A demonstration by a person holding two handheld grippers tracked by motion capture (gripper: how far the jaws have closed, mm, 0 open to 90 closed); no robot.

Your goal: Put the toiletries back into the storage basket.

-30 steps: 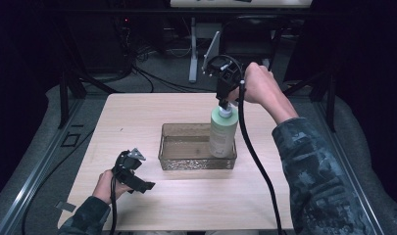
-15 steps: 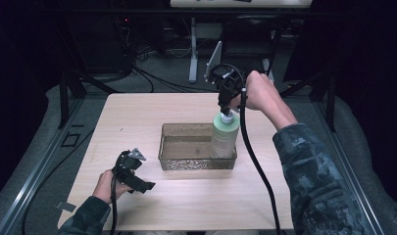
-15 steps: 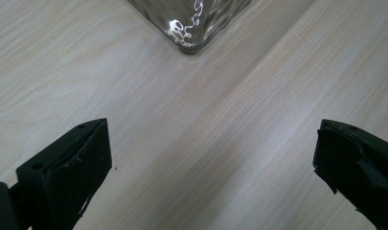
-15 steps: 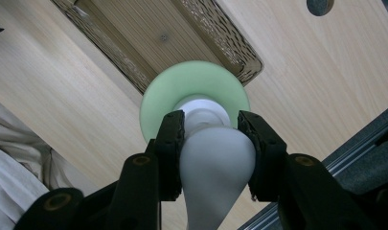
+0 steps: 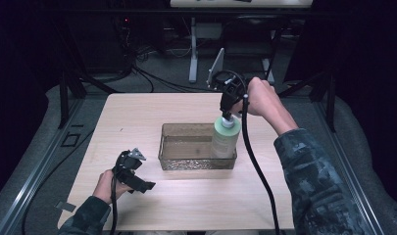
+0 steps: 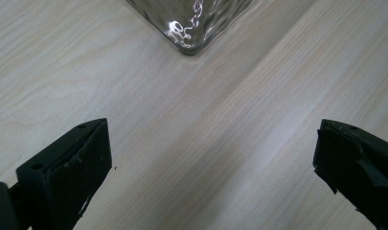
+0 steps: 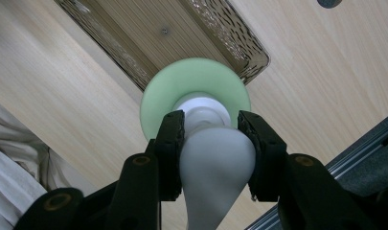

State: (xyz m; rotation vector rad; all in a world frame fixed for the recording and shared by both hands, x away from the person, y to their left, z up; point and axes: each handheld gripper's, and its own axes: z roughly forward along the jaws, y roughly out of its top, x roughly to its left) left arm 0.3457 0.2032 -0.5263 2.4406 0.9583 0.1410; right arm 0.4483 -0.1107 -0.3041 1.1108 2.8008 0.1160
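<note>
— Wooden table (image 5: 186, 205), what sits on it?
— A clear tray (image 5: 186, 164) at its middle, a pale green pump bottle (image 5: 224, 139) upright at the tray's right end.
— Right hand-held gripper (image 7: 210, 143)?
— Pinching the bottle's white pump head from above.
— Left hand-held gripper (image 6: 211, 167)?
— Spread wide, near the tray's corner.

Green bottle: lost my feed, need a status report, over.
Right hand-held gripper shut on green bottle by its pump top, bottle upright in clear tray. Left hand-held gripper open over bare table. Nothing in the way.
</note>
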